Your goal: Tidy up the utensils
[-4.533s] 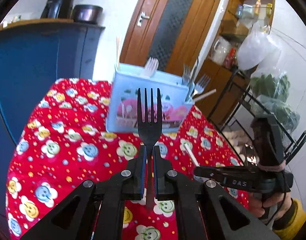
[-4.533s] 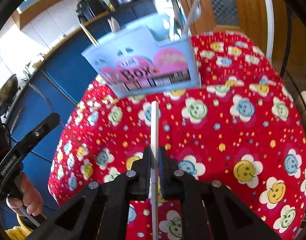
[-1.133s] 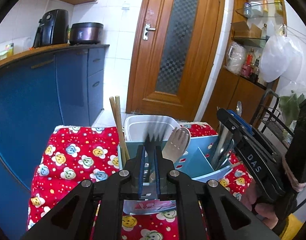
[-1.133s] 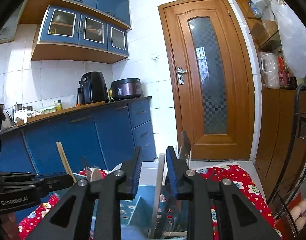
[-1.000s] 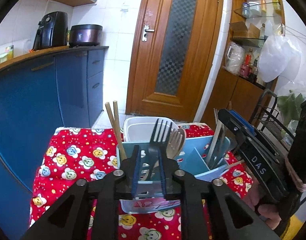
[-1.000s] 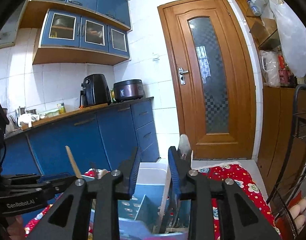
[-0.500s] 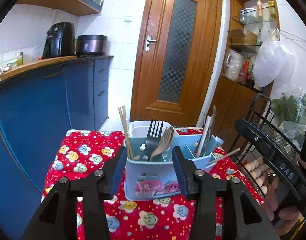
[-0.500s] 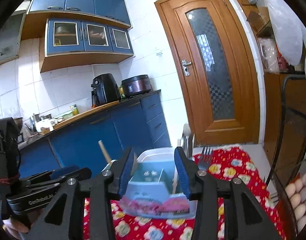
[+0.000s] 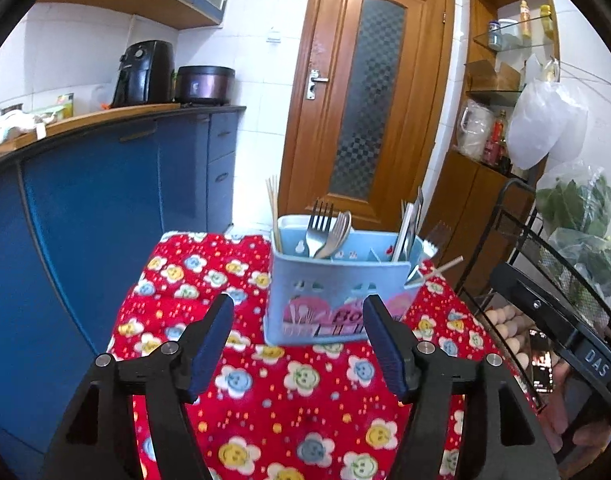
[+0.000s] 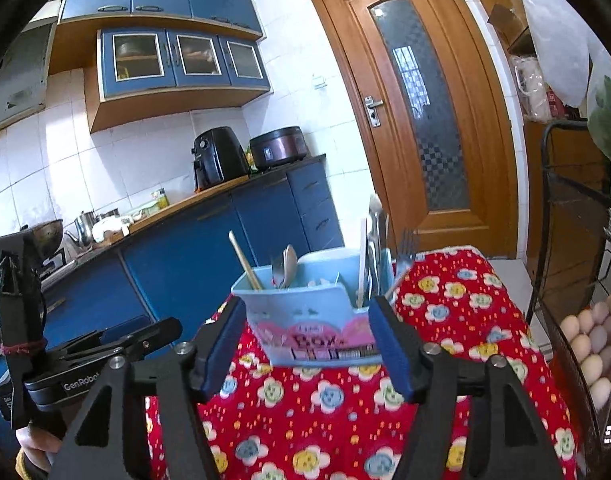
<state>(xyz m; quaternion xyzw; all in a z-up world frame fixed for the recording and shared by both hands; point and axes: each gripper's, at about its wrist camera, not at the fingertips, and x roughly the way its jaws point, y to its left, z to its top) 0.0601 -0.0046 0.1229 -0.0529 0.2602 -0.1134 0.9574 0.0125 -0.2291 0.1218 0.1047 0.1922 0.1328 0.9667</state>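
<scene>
Your left hand-held gripper (image 9: 297, 332) is opening its jaws, with nothing between them. Straight ahead of it, a light blue utensil caddy (image 9: 337, 296) stands on the tabletop (image 9: 273, 400), which is covered in a red flowered cloth. In the caddy, chopsticks (image 9: 274, 216) stand at the left, a fork (image 9: 317, 226) and spoon (image 9: 337, 234) just right of them, more utensils (image 9: 411, 224) farther right. Your other hand-held gripper (image 9: 561, 328) shows at the right edge.

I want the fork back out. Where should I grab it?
Grab the fork by its neck just under the prongs, coming down from above. It stands upright, prongs up, handle hidden inside the blue box, with a spoon leaning on its right.
</scene>
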